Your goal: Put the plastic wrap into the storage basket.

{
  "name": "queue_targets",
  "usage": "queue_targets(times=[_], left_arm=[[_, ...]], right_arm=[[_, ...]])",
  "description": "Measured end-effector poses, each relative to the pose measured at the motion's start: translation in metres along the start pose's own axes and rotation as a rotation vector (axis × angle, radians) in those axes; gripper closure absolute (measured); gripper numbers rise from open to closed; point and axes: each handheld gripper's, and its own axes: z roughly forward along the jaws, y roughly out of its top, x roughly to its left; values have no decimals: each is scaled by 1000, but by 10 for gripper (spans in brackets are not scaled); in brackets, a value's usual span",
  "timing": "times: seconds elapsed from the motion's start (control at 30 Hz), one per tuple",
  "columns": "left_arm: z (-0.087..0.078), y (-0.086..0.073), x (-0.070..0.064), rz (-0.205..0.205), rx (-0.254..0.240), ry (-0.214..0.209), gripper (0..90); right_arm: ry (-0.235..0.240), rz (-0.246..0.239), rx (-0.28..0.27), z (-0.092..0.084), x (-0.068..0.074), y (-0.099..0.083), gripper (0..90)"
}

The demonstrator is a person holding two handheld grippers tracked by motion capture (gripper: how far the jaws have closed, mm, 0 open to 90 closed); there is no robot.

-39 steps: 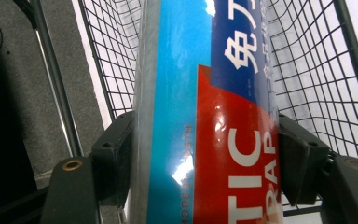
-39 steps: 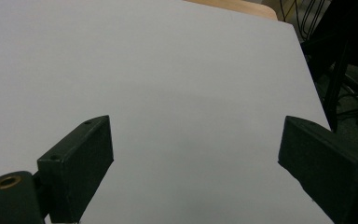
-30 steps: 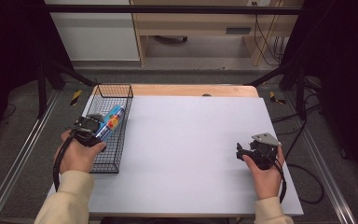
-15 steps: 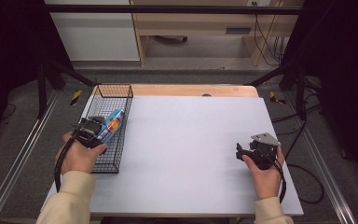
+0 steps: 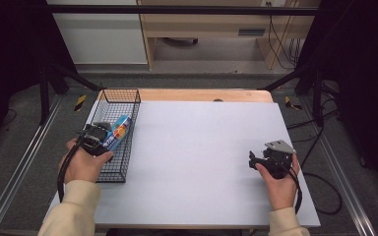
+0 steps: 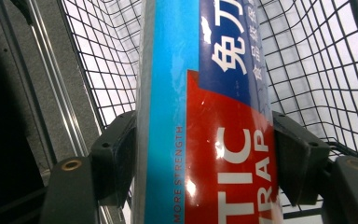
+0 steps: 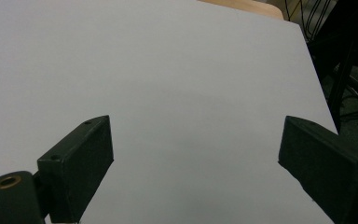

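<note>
Left of frame in the high view: your left gripper (image 5: 109,139) sits over the wire basket (image 5: 128,105) at the table's left edge, clamped on the box of plastic wrap (image 5: 120,132). In the left gripper view both black pads (image 6: 116,154) press the box's (image 6: 205,116) long sides near its lower end, with the box running up the middle of the frame and the basket's mesh (image 6: 317,70) behind it. So the box is held inside or just above the basket; which one can't be told from here. Handling, as a judgement: a long, narrow carton, glossy printed card in blue, cyan and red, likely light and fairly stiff along its length but crushable across its faces. The sheen suggests it may slip, so grip flat faces, not edges, and nearer the middle if it starts to droop. The basket is thin black wire in an open grid, and corners could snag on it. Centre: the white table top (image 5: 202,147) is matte and smooth, with a wood strip at the far edge. Right of frame: your right gripper (image 5: 256,161) rests low on the table, its jaws standing wide apart with nothing between them.
</note>
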Motion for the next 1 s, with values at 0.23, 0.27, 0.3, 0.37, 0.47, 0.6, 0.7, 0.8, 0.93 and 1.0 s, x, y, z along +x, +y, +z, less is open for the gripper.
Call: queue_targets(times=[0.23,0.27,0.3,0.37,0.47,0.6,0.7,0.8,0.93,1.0], left_arm=[[0,0,-2,8,-2,12,310],[0,0,-2,9,-2,14,310],[0,0,-2,13,-2,17,309],[0,0,-4,20,-3,25,308],[0,0,-5,25,-11,34,305],[-2,-2,-6,33,-51,47,257],[-7,-3,-9,35,-87,54,224],[-14,-3,-12,39,-142,68,151],[-29,-4,-21,49,-259,62,101],[-39,-4,-29,64,-348,35,86]], right_arm=[[6,-1,1,0,1,0,101],[6,-2,0,0,1,0,101],[7,-1,0,0,1,0,101],[7,-2,1,0,0,0,101],[7,-3,2,0,1,0,100],[8,-5,3,0,1,0,97],[7,-7,1,0,1,0,96],[6,-10,-3,0,0,0,91],[3,-15,-8,-1,1,0,79],[3,-20,-17,-3,1,1,72]])
